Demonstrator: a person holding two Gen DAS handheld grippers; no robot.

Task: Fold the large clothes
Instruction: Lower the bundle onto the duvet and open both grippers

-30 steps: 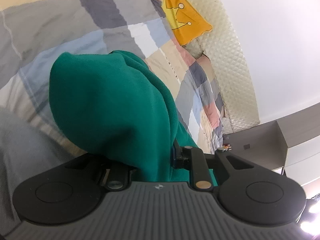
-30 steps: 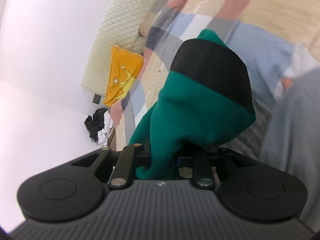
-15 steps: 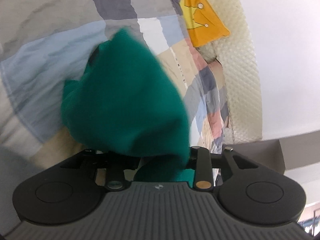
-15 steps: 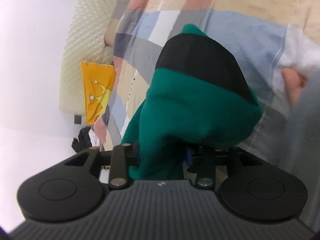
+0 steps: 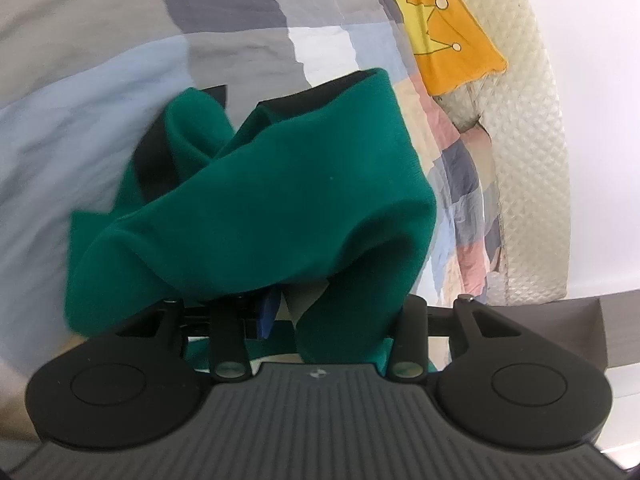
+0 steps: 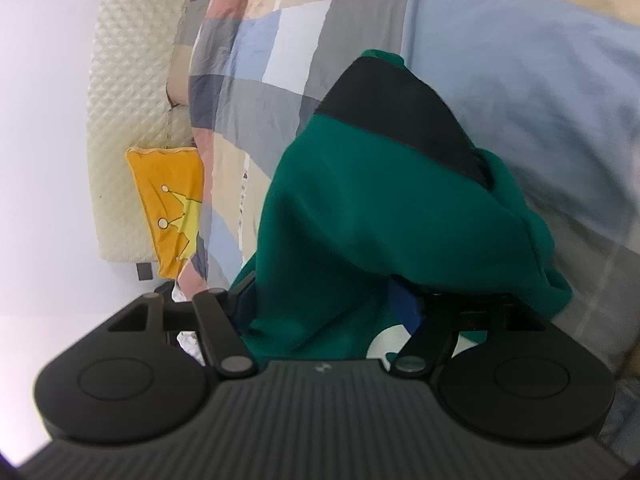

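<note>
Left hand-held gripper: nearest the left wrist camera. Its jaws have just been opening and now stand apart. A fold of the green garment drapes between them and over them, and a blue pad shows bare under the cloth. The pads do not press the fabric, so the grip is released.

Right hand-held gripper: nearest the right wrist camera. Its jaws have just been opening as well and stand wide. The green garment hangs between them, closer to one side, and a blue pad on the other side is bare. The grip is released here too.

Green garment: bunched in a loose mound right in front of both grippers, spilling over their fingers. A black band runs across the far part of it, and in the left view dark lining shows inside its folds. Whether its underside rests fully on the bed is hidden.

Bed: beyond the garment and around it, covered by a patchwork sheet of grey, pale blue, white, beige and pink.

Yellow cushion: farther than the garment, at the bed's edge, orange-yellow with a crown drawing.

Headboard: just behind the cushion, cream and quilted.

Wall: beyond the headboard, plain white.
</note>
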